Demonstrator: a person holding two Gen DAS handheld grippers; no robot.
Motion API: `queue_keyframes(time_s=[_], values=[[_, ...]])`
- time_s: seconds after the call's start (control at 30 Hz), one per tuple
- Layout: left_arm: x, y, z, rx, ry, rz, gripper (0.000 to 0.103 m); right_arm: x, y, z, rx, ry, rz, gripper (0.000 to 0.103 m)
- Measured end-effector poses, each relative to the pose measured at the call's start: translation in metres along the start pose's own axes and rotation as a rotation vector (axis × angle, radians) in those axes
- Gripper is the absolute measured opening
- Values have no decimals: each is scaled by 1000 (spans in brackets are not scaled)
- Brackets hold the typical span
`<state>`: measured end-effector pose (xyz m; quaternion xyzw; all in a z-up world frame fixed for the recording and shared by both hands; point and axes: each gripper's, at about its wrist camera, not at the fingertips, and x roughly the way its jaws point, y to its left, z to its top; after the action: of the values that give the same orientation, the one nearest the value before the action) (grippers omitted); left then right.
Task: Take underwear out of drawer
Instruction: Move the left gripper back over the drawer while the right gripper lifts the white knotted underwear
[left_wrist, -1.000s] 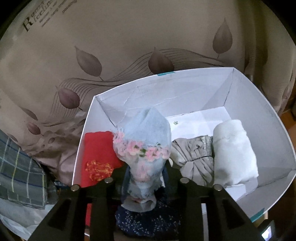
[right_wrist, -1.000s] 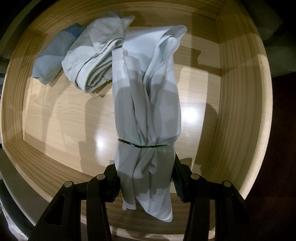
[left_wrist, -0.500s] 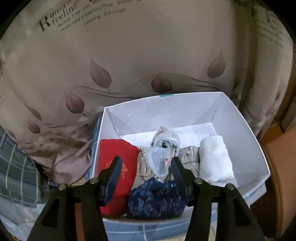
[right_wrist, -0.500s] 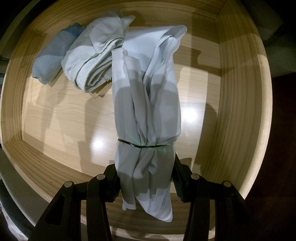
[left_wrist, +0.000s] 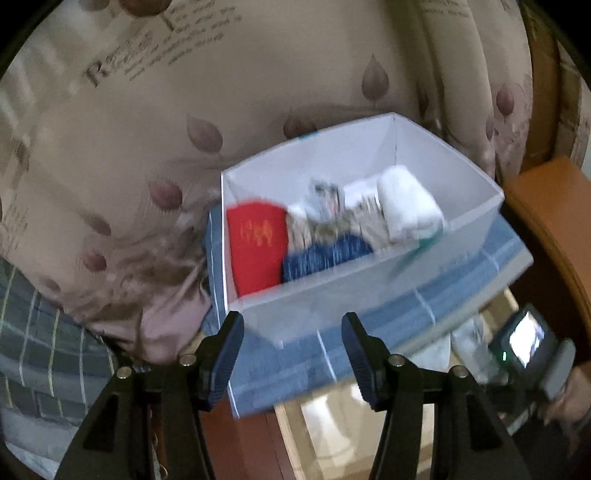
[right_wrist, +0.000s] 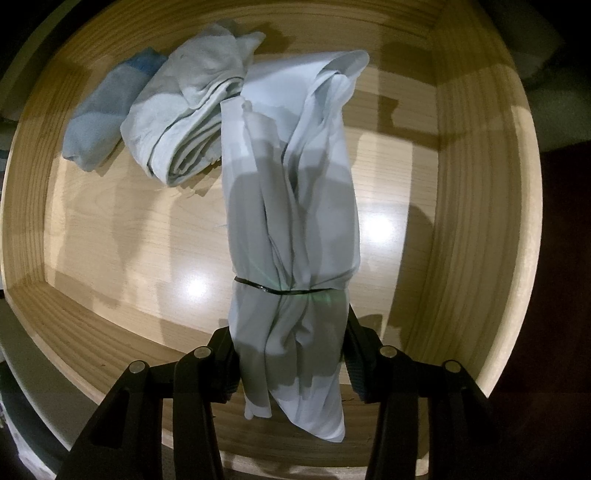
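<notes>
My right gripper (right_wrist: 290, 332) points down over the open wooden drawer (right_wrist: 480, 221) and is shut on a pale grey underwear roll (right_wrist: 291, 206) bound by a thin black band. The roll hangs lengthwise over the drawer floor. At the drawer's far left lie a folded pale underwear piece (right_wrist: 192, 122) and a light blue one (right_wrist: 99, 122). My left gripper (left_wrist: 291, 321) is open and empty, just in front of a white box (left_wrist: 369, 288). The box holds a red piece (left_wrist: 256, 243), a navy one (left_wrist: 325, 254), a white roll (left_wrist: 406, 203), beige pieces (left_wrist: 365, 221) and a pale floral piece (left_wrist: 325, 195).
Beige leaf-printed bedding (left_wrist: 184, 110) rises behind the box. A blue checked cloth (left_wrist: 369, 343) lies under it and plaid fabric (left_wrist: 37, 350) at the left. Orange-brown wooden furniture (left_wrist: 554, 221) stands at the right. A hand holds a small lit screen (left_wrist: 524, 339) at the lower right.
My left gripper let go of the pale floral piece into the white box, opened, and drew back and up from the box. The right gripper and its roll have not moved.
</notes>
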<state>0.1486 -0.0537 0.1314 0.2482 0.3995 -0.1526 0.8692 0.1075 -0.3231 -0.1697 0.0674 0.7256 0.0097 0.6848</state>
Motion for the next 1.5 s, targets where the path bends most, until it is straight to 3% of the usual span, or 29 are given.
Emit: queue_keyframes(time_s=[0.23, 0.37, 0.47, 0.8, 1.0, 1.17, 1.5], values=[[34, 3, -79, -229, 114, -34, 56, -2, -2, -1, 1, -7, -18, 42], [51, 3, -115, -348, 154, -15, 56, -3, 0, -3, 4, -14, -25, 41], [58, -4, -132, -374, 160, 23, 56, -4, 2, -4, 2, -18, -36, 41], [76, -26, -164, -395, 210, 30, 56, -20, 25, -11, -43, -96, -128, 39], [77, -7, -174, -541, 213, -17, 56, -36, 39, -19, -92, -182, -186, 38], [70, 3, -178, -608, 179, 21, 56, -49, 57, -25, -138, -249, -228, 38], [59, -8, -173, -555, 144, 58, 56, -81, 83, -60, -229, -406, -307, 36]])
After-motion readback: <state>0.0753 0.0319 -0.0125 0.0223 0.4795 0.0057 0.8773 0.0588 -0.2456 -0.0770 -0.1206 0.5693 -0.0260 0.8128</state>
